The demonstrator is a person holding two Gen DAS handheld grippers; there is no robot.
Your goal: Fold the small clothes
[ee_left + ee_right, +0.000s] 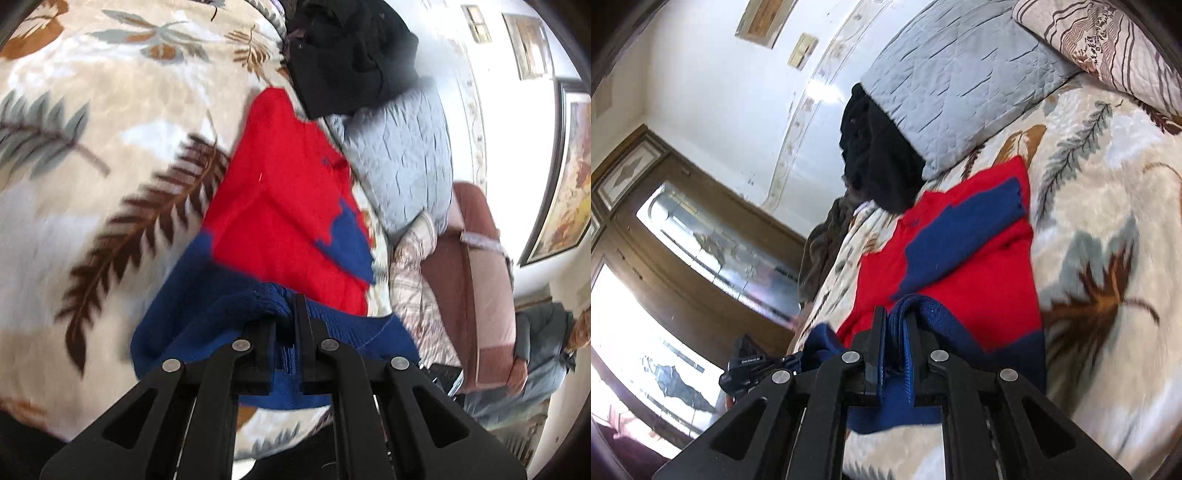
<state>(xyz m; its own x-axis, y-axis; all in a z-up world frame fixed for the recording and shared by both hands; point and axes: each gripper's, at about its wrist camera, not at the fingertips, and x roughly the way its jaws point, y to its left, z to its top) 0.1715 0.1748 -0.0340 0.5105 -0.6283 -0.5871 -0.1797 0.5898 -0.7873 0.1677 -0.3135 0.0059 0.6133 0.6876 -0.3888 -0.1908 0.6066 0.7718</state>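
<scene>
A small red knit sweater (280, 206) with blue sleeves and a blue hem lies on a leaf-patterned blanket (92, 147). My left gripper (286, 314) is shut on the bunched blue hem at the near edge. In the right wrist view the sweater (979, 266) lies with a blue sleeve folded across its red front. My right gripper (895, 325) is shut on the blue ribbed hem, which stands up between the jaws. The left gripper (746, 369) shows at the left of that view.
A black garment pile (351, 55) and a grey quilted pillow (402, 158) lie beyond the sweater. A patterned pillow (1108, 48) is at the far right. A person (546, 354) sits by a pink headboard (480, 280). Windows (683, 258) line the left wall.
</scene>
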